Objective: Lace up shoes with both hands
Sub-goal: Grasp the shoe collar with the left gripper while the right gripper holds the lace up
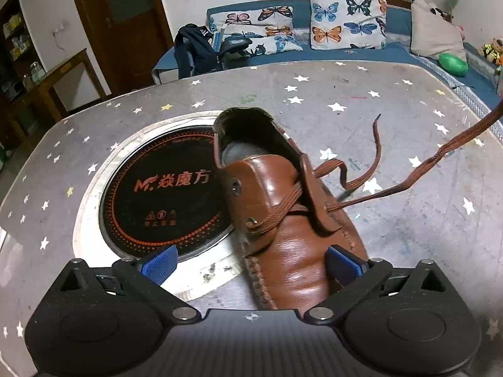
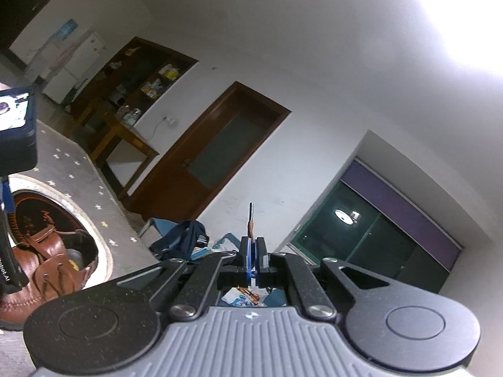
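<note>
the round induction hob point(image 1: 163, 194) sunk in the star-printed tabletop point(image 1: 393, 245) serves as the landmark. the brown leather shoe point(image 1: 292, 251) lies across the hob's right rim, toe toward the left wrist camera, heel opening pointing away. the left gripper point(image 1: 251, 265) stands wide open, its blue pads either side of the toe; the right pad is close against the leather, the left one apart from it, so it clamps nothing.

the lace point(image 1: 276, 210) crosses between the lower eyelets; the upper eyelet nearest the hob looks bare. one free end point(image 1: 364, 157) lies slack on the tabletop right of the shoe, and the other strand point(image 1: 440, 154) runs taut up and away rightward. so the lacing looks partly done, with upper holes and the tie left.

the right gripper point(image 2: 252, 251), raised well above the hob, is closed on the lace tip point(image 2: 251, 220), aglet sticking out.

right of the hob the tabletop is open; its far edge meets a blue bed point(image 1: 408, 53).
</note>
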### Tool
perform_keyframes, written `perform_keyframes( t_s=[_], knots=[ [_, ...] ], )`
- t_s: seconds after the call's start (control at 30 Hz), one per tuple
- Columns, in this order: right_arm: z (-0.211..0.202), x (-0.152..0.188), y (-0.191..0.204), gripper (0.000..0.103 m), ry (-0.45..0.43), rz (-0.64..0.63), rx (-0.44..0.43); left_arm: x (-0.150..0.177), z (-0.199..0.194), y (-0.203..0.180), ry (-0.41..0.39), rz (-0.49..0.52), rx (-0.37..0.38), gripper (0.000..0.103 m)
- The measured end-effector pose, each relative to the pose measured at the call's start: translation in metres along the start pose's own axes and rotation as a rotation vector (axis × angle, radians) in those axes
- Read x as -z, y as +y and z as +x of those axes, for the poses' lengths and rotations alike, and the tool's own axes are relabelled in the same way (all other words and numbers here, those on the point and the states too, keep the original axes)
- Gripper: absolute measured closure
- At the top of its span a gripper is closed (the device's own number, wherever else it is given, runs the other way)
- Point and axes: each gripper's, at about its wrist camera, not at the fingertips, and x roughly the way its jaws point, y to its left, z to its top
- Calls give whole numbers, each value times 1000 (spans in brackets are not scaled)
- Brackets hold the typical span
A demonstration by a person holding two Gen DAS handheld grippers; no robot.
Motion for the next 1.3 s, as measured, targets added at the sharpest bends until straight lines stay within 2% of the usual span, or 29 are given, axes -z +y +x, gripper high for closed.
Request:
perform_keyframes(
  t_s=[0.53,0.7,0.9,1.1,1.3],
  knots=[
    [10,-12,41,102,11,-94,-156,1,-7,34,4,-21,112,12],
    [12,-15,50,102,14,-114,-211,3,-13,48,-9,-47,148,24],
    [19,-13,63,102,33,-120,-296,-1,-19,63,-32,-134,214,49],
    [24,-12,76,102,58,-123,-393,-10,-22,67,-73,-252,243,55],
    [30,-9,83,102,88,-124,-462,-16,-21,60,-95,-322,234,56]
  ],
)
